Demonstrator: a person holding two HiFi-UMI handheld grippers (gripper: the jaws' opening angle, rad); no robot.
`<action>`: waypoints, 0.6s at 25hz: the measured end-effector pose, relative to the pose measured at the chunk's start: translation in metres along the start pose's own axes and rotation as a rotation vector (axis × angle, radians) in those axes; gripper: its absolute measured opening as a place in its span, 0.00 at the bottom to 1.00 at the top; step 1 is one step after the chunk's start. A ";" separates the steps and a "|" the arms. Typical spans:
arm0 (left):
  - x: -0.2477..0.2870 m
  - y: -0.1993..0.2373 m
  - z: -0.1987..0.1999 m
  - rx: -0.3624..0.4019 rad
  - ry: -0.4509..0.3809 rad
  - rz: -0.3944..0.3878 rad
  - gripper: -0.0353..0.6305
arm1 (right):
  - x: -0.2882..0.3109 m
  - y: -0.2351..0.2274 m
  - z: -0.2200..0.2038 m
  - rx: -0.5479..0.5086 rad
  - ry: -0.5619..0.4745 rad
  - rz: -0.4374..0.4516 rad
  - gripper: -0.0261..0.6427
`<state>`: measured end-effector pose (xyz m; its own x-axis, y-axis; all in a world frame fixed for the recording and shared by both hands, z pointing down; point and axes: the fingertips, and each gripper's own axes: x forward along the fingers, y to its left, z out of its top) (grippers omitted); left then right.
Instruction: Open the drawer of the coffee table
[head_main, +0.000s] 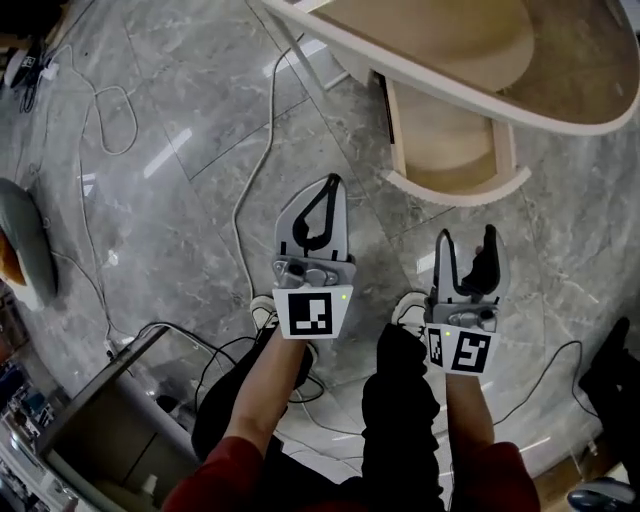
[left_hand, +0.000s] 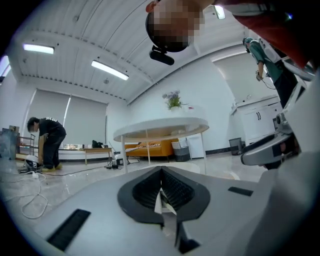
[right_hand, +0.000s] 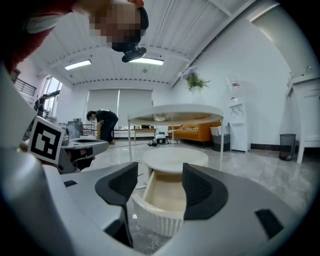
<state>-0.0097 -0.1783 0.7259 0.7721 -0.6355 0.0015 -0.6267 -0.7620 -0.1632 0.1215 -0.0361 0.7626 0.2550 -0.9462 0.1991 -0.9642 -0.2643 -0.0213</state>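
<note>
Floor (head_main: 180, 120): grey polished marble, glossy under ceiling lights, crossed by loose cable (head_main: 255, 170) running down towards the feet.
Coffee table (head_main: 590, 120): pale and round-edged, at the top of the head view, ahead of both grippers.
Drawer (head_main: 455, 165): already pulled well out from under the tabletop, with a curved ribbed front; pale inside and apparently empty; touched by neither gripper.
Left gripper (head_main: 332, 185): jaws pressed together with nothing between them, held level in the air, well apart from the table.
Right gripper (head_main: 466, 238): jaws spread wide and empty; drawer visible through the gap but farther off, not clasped.
Task status: judged done or nearly so, going by how far out the drawer sits.
Risk, drawer: could come off its runners or drop at the front if pulled further, being so far extended.
Risk, knock: a shin or a lowered gripper could shove the protruding front back in or skew it.
Risk, cable: close to the shoes, so a step back could snag it, cause a stumble and drag the floor gear.
Risk, floor: looks slick, so poor footing on a quick turn.
Background: another person (left_hand: 47, 142) bent over far across the room, well clear.
</note>
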 end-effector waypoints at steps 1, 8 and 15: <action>-0.003 0.009 0.019 -0.005 0.008 0.017 0.07 | -0.001 0.006 0.024 -0.012 0.001 0.017 0.44; -0.028 0.055 0.189 -0.005 0.073 0.044 0.07 | -0.029 0.037 0.204 -0.002 -0.011 0.044 0.44; -0.047 0.080 0.384 -0.038 0.214 0.046 0.07 | -0.057 0.030 0.417 0.016 -0.079 0.050 0.44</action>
<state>-0.0562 -0.1617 0.3336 0.7054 -0.6787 0.2046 -0.6675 -0.7331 -0.1307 0.1085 -0.0677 0.3416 0.2120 -0.9699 0.1200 -0.9748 -0.2187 -0.0453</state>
